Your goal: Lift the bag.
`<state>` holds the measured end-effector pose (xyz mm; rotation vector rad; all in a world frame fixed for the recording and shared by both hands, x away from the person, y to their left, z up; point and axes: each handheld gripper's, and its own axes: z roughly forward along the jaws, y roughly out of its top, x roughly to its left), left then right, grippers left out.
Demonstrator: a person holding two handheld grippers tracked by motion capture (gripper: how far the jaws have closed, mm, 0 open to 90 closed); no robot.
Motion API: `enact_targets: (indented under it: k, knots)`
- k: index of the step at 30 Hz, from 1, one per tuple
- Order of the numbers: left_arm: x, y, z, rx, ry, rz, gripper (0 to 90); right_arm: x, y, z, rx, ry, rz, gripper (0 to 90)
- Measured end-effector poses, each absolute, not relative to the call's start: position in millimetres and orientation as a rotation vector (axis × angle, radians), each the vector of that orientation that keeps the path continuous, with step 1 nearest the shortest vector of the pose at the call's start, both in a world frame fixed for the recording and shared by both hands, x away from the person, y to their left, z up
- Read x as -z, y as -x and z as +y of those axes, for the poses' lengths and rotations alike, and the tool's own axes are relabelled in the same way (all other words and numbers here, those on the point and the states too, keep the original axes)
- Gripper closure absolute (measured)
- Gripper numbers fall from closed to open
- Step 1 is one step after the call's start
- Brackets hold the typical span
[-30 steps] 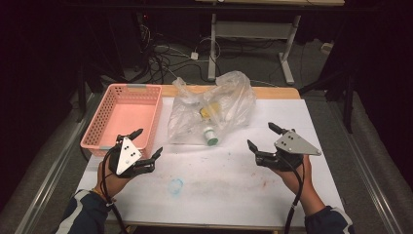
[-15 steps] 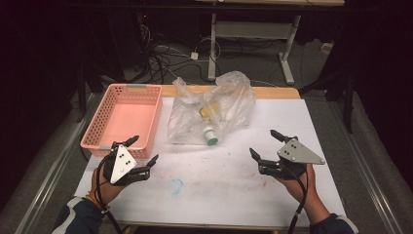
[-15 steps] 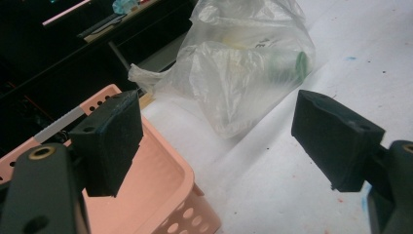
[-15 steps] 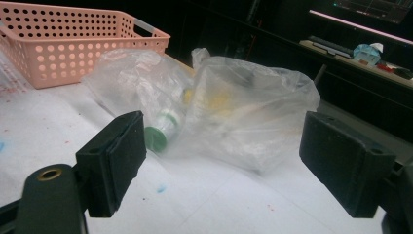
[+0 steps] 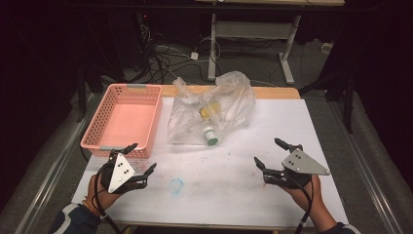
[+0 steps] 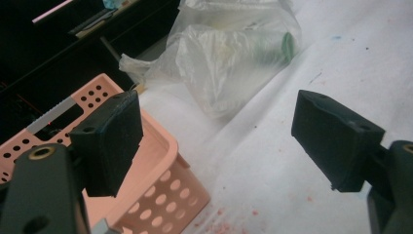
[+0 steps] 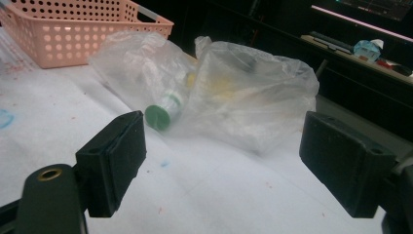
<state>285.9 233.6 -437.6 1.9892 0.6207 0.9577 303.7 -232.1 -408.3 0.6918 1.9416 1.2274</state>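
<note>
Left gripper [image 5: 140, 162] low over table [image 5: 292, 122], near front-left corner, just beside pink basket [image 5: 95, 134] front rim; jaws wide, empty. Right gripper [image 5: 272, 153] near front right, jaws wide, empty. Clear plastic bag [image 5: 229, 97] at table middle rear, touching back edge, well apart from both grippers. Green-capped bottle [image 5: 210, 136] inside bag, lying flat, cap toward front. Bare white surface between grippers and bag, speckled red, small blue ring [image 5: 176, 185] between grippers. Basket hugging left edge.
</note>
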Motion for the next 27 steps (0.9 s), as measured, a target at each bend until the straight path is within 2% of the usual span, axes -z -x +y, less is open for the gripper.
enact_targets:
  k: [27]
  knots:
    - [467, -265, 255, -0.892, -2.103, 0.662, 18.6, 449, -273, -256, -1.134, -0.759, 2.025, 16.6]
